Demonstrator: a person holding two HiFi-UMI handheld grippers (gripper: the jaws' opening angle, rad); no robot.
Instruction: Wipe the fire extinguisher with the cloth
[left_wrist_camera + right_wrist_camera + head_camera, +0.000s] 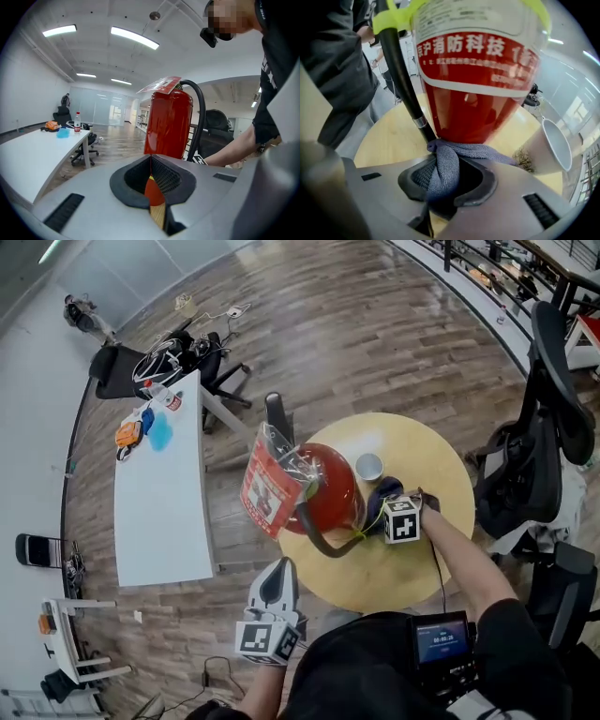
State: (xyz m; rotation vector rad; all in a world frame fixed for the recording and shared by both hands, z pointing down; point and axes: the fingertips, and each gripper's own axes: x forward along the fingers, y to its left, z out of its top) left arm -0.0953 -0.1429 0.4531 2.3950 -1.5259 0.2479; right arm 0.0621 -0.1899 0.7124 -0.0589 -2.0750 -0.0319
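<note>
Room: office with a wood floor (375,343); long white table (159,512) at left.
Left gripper (151,159): jaws closed together, holding nothing, pointed at the extinguisher.
Fire extinguisher (328,488): red, upright on the round wooden table (422,559).
Paper cup (369,466): just beside it.
Cloth (446,164): grey-blue, bunched against the extinguisher's base.
Right gripper (443,182): clamped on the cloth.

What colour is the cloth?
The cloth is greyish blue, clearest in the right gripper view.
</note>
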